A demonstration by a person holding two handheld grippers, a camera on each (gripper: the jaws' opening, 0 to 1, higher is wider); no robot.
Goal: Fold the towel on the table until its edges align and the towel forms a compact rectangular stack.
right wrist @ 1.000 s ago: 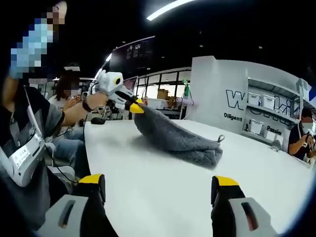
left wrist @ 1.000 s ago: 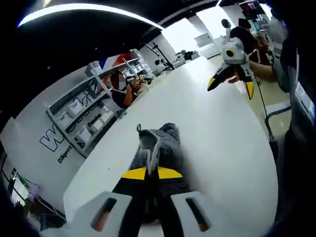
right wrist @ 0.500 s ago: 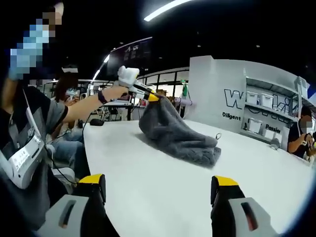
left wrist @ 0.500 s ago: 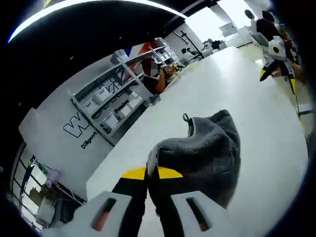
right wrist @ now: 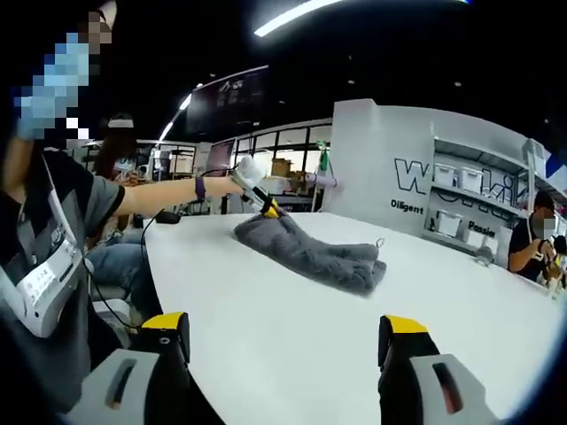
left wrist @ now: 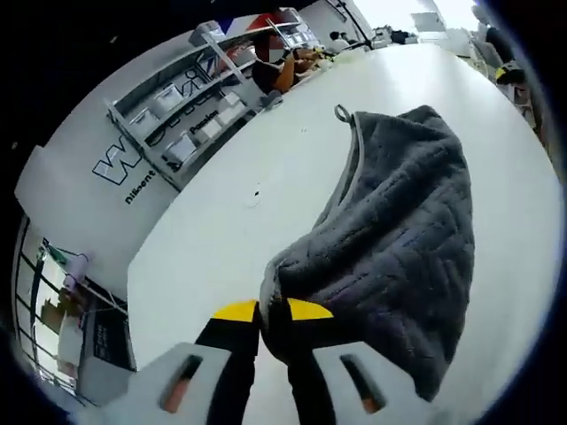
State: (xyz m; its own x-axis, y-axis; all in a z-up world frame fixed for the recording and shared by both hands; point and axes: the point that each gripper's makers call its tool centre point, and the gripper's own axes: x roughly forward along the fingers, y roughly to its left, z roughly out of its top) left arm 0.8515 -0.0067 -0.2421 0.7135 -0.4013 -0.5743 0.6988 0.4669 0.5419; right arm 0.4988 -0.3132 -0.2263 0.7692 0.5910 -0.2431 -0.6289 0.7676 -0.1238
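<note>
one wide white table (right wrist: 292, 328) carries everything, in a big hall with dark ceiling, a bright strip light (right wrist: 292, 13) overhead and a white wall (right wrist: 390, 186) with dark lettering beside shelves (left wrist: 190, 115) of white bins. people sit at the table's far end near the shelves.

the grey towel (left wrist: 399, 239) lies bunched on the table, a hanging loop (left wrist: 341, 112) at its far corner. in the left gripper view its long axis runs from the near jaws away toward the loop, a paler hem along its left edge. in the right gripper view the towel (right wrist: 310, 252) stretches left to right, the loop at its right end.

the left gripper (left wrist: 273, 312) has its yellow-tipped jaws pressed together, pinching the towel's near corner. in the right gripper view it (right wrist: 270, 211) is held in a hand at the towel's left end, low at the table.

the right gripper (right wrist: 283, 341) has its jaws spread wide, holding nothing, over bare table well apart from the towel.
</note>
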